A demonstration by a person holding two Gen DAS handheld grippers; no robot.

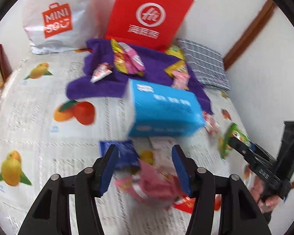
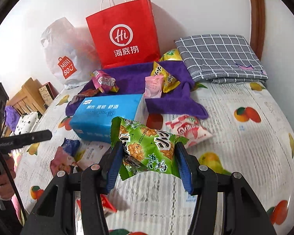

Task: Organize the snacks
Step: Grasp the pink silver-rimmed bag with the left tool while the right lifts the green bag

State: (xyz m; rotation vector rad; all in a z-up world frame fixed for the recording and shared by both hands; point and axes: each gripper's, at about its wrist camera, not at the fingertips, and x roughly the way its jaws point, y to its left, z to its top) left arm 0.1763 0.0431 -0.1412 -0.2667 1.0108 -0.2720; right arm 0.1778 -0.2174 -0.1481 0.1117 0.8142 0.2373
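Note:
My right gripper (image 2: 149, 146) is shut on a green snack packet (image 2: 147, 156), lifted above the fruit-print tablecloth (image 2: 245, 146); the left wrist view shows that gripper (image 1: 239, 145) and the packet (image 1: 230, 137) at the right. My left gripper (image 1: 144, 150) stands open over a dark blue packet (image 1: 127, 154) and a pink packet (image 1: 147, 182) that lie on the cloth, blurred. From the right wrist view the same two packets (image 2: 70, 145) rest flat below the left gripper (image 2: 29, 137). Several more snacks (image 2: 154, 84) sit on a purple towel (image 2: 176, 101).
A blue tissue box (image 2: 107, 115) lies mid-table in front of the towel. A red paper bag (image 2: 123, 39) and a white plastic bag (image 2: 66, 58) stand against the back wall. A folded grey checked cloth (image 2: 219, 58) is back right, a red-white packet (image 2: 188, 129) beside the box.

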